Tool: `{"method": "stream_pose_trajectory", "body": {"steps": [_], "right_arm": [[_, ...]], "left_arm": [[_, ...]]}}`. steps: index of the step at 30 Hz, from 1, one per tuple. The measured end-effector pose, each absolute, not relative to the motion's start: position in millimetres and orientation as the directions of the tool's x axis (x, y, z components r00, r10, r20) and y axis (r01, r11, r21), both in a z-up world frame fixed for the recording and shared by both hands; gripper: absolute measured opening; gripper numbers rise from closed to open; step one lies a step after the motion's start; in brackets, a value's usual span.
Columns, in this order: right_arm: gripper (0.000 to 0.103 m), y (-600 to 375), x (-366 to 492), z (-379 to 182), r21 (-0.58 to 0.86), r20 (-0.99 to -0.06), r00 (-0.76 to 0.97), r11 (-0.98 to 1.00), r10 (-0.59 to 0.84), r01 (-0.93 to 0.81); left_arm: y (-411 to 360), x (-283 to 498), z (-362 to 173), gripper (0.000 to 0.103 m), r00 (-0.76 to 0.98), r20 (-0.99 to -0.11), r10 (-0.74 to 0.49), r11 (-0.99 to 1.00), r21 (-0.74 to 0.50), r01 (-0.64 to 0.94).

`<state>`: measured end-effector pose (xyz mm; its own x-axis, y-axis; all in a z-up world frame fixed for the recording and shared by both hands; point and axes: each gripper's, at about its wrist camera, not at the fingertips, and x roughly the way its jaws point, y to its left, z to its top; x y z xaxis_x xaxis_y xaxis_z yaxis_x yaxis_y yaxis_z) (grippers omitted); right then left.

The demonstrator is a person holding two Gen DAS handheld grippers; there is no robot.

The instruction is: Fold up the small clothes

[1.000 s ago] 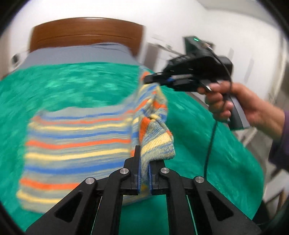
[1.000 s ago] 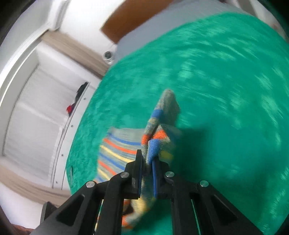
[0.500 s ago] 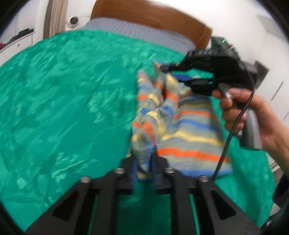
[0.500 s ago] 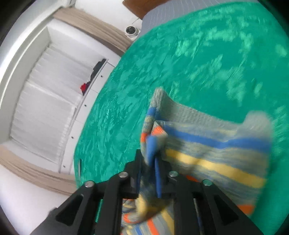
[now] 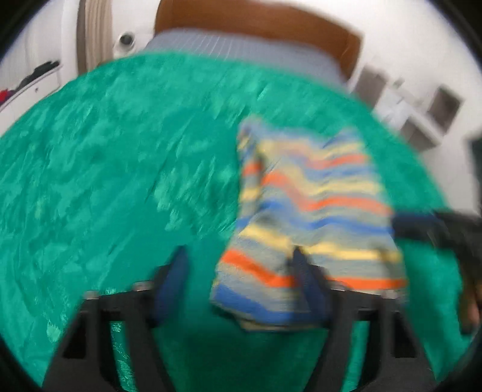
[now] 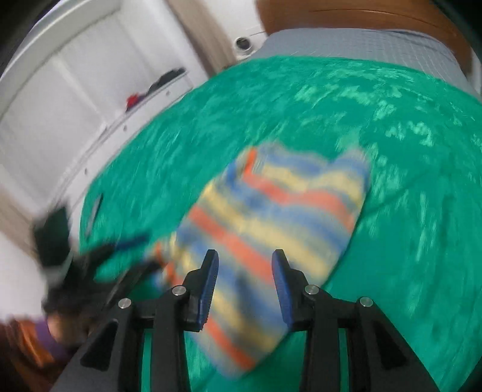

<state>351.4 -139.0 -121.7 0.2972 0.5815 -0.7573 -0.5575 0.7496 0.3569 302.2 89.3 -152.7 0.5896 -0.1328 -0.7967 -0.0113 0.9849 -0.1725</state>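
Observation:
A small knitted garment with orange, yellow and blue stripes lies folded on the green bedcover. My left gripper is open; the garment's near left corner sits between its blue pads, unpressed. In the right wrist view the same garment spreads out ahead of my right gripper. Its jaws are opening, and the cloth shows between the fingers with no grip on it. Each gripper appears as a dark blur in the other's view: the right gripper and the left gripper.
A wooden headboard and a grey strip of bedding close the far end of the bed. White drawers stand to the left, white cubby shelves to the right. A purple sleeve shows at lower left.
Both grippers were shut on the striped garment's edge and carried it across itself. Now both have let go, their jaws stand apart, and the garment lies folded on the bedcover.

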Motion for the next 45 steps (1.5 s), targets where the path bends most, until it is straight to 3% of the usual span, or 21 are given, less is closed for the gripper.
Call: {"method": "stream_pose_trajectory", "body": {"steps": [3,7,10,12,13,14,17,28,30,33,39,45], "right_arm": [[0.038,-137,323,-169,0.256,-0.838,0.291,0.803,0.462,-0.539],[0.038,-147,307,-172,0.24,-0.822,0.371,0.853,0.432,-0.463],[0.046,-153,301,-168,0.214,-0.843,0.378,0.883,0.382,-0.417],[0.06,-158,292,-158,0.174,-0.853,0.402,0.908,0.333,-0.382],[0.064,-157,286,-152,0.153,-0.85,0.422,0.915,0.315,-0.374],[0.07,-157,279,-146,0.141,-0.843,0.44,0.916,0.31,-0.375],[0.076,-158,258,-128,0.105,-0.824,0.486,0.922,0.291,-0.374],[0.076,-153,221,-102,0.034,-0.803,0.549,0.937,0.232,-0.347],[0.076,-153,219,-99,0.015,-0.801,0.558,0.939,0.218,-0.345],[0.077,-157,219,-99,-0.002,-0.795,0.573,0.944,0.198,-0.329],[0.078,-198,258,-117,0.195,-0.808,0.515,0.955,0.285,-0.222],[0.078,-212,334,-130,0.471,-0.73,0.474,0.865,0.491,-0.171]], "left_arm": [[97,292,-158,0.018,0.567,-0.807,-0.165,0.975,-0.22,-0.029],[92,271,-148,0.016,0.564,-0.815,-0.135,0.987,-0.163,0.001],[93,257,-136,0.031,0.571,-0.816,-0.093,0.992,-0.128,-0.022],[93,248,-126,0.059,0.587,-0.807,-0.061,0.995,-0.099,-0.033],[94,243,-121,0.064,0.6,-0.798,-0.047,0.995,-0.087,-0.038],[94,240,-118,0.067,0.609,-0.792,-0.044,0.996,-0.084,-0.038],[93,232,-108,0.068,0.622,-0.782,-0.041,0.997,-0.074,-0.028],[93,211,-86,0.072,0.651,-0.758,-0.029,0.999,-0.042,-0.005],[96,211,-87,0.083,0.651,-0.759,-0.024,0.999,-0.038,-0.007],[104,218,-98,0.091,0.628,-0.777,-0.05,0.999,-0.05,0.018],[117,277,-109,0.091,0.569,-0.802,-0.184,0.983,-0.147,0.111],[102,372,-131,0.091,0.44,-0.836,-0.329,0.944,-0.274,0.185]]}}
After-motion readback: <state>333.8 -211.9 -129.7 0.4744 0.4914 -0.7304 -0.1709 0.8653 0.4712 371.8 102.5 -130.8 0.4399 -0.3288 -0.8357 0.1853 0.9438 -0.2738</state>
